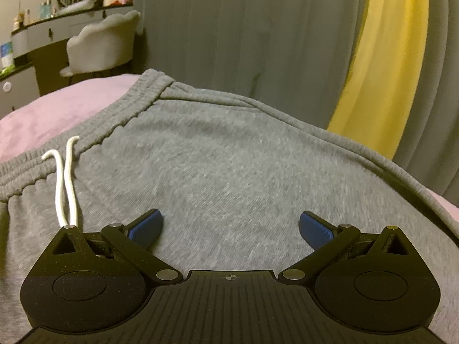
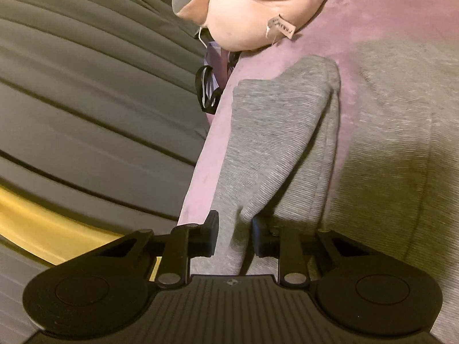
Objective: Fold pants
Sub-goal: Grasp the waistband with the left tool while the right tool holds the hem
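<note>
Grey sweatpants (image 1: 218,154) lie on a pink bedspread (image 1: 57,106). Their ribbed waistband (image 1: 114,114) runs across the left of the left wrist view, with a white drawstring (image 1: 66,183) trailing toward me. My left gripper (image 1: 231,226) is open and empty, its blue pads (image 1: 146,226) wide apart just above the seat of the pants. My right gripper (image 2: 233,229) is shut on a pant leg (image 2: 275,149), which rises in a fold away from the jaws near the bed's edge. The other leg (image 2: 401,132) lies flat at the right.
A pink plush toy (image 2: 258,11) rests on the bedspread (image 2: 387,14) beyond the held leg. Grey curtains (image 1: 258,28) with a yellow stripe (image 1: 387,57) hang behind the bed. A dressing table (image 1: 37,37) and a padded chair (image 1: 103,43) stand at the far left.
</note>
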A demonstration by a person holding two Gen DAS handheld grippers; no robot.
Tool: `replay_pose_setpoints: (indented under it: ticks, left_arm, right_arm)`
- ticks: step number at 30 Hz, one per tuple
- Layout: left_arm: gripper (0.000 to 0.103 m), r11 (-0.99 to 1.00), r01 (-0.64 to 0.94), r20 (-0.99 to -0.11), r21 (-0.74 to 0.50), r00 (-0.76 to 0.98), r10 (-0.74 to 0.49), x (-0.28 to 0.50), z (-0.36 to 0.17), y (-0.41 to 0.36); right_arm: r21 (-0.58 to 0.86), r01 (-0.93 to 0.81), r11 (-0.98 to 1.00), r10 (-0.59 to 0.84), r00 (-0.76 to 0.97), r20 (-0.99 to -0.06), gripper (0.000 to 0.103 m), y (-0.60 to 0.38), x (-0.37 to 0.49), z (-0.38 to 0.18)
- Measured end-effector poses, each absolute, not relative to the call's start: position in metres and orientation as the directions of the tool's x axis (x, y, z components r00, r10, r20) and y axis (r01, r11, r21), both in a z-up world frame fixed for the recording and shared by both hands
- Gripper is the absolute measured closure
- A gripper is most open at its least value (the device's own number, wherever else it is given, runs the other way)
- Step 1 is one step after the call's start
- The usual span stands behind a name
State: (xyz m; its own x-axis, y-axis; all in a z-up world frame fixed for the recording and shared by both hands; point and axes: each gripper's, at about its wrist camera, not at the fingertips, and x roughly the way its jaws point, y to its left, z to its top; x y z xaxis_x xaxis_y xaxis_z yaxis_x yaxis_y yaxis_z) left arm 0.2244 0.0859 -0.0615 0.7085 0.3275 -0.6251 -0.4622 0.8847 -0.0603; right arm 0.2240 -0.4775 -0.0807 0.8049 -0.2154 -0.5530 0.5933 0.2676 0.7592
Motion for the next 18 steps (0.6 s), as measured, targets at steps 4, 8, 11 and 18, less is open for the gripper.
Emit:
replay_pose_setpoints:
  ticks: [4,8,11,18]
  left_arm:
    - [0.000,0.881,-0.464,-0.622,-0.089,0.717,0.315,0.223,-0.060,0.089]
    - [0.000,0.874,-0.469,-0.619,-0.130,0.727,0.297,0.222,-0.058,0.094]
    - [0.000,0.872,-0.465,-0.614,-0.150,0.735,0.286,0.221,-0.057,0.095]
    - [0.000,0.859,-0.362,-0.569,-0.361,0.815,0.105,0.215,-0.047,0.111]
  right_arm:
    - [0.790,0.580,0.198,-0.195,0.813,-0.548,0.078,-0.482,0.232,-0.097]
    - [0.751,0.607,0.261,-0.214,0.795,-0.568,0.097,-0.476,0.240,-0.090]
    - [0.688,0.635,0.351,-0.236,0.771,-0.591,0.099,-0.469,0.239,-0.073]
    - [0.626,0.562,0.541,-0.307,0.825,-0.474,0.099,-0.435,0.179,-0.011]
